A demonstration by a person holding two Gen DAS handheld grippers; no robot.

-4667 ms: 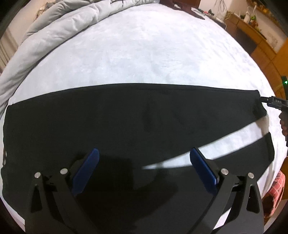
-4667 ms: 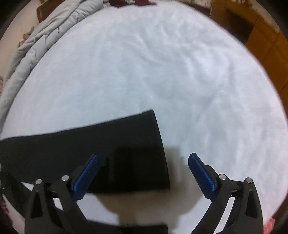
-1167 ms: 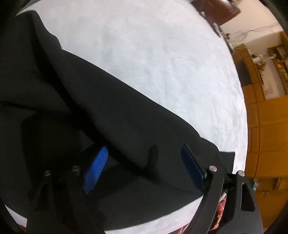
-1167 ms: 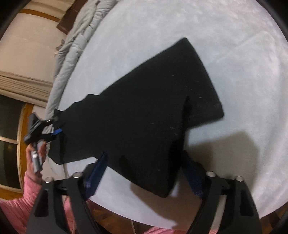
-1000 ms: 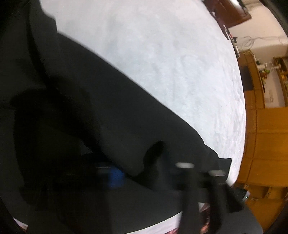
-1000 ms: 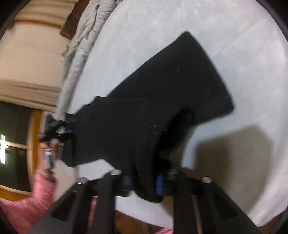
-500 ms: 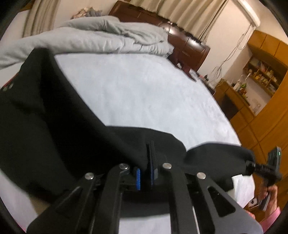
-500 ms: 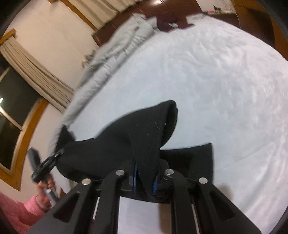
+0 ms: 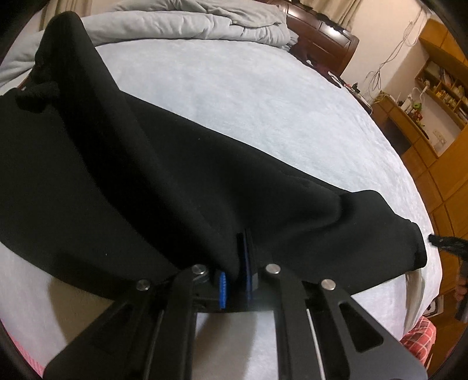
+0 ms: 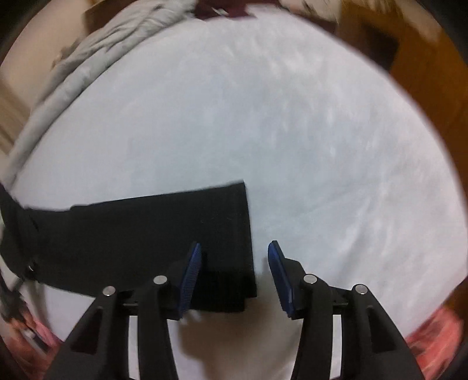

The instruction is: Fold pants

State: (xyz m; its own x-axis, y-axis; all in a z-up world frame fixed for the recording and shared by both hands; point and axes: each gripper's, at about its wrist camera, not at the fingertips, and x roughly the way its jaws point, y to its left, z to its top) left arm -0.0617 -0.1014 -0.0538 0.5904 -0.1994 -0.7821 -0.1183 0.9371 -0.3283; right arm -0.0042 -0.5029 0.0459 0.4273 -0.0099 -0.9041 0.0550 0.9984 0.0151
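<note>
Spreading across the lower half of both views, black soft knit pants [image 9: 163,187] lie on the pale blue-grey quilted bed [image 9: 263,96], partly lifted at the lower centre of the left view. Fabric looks light, limp, non-slippery; judged best gripped at the hem corners or waistband edge. Left hand-held gripper [image 9: 235,280] is pinching a raised fold of cloth. Right hand-held gripper [image 10: 234,274]: jaws opening, hem corner lying under them, pads clear of it. Rumpled grey duvet [image 9: 187,22] upper left; wooden shelving [image 9: 433,96] right edge.
</note>
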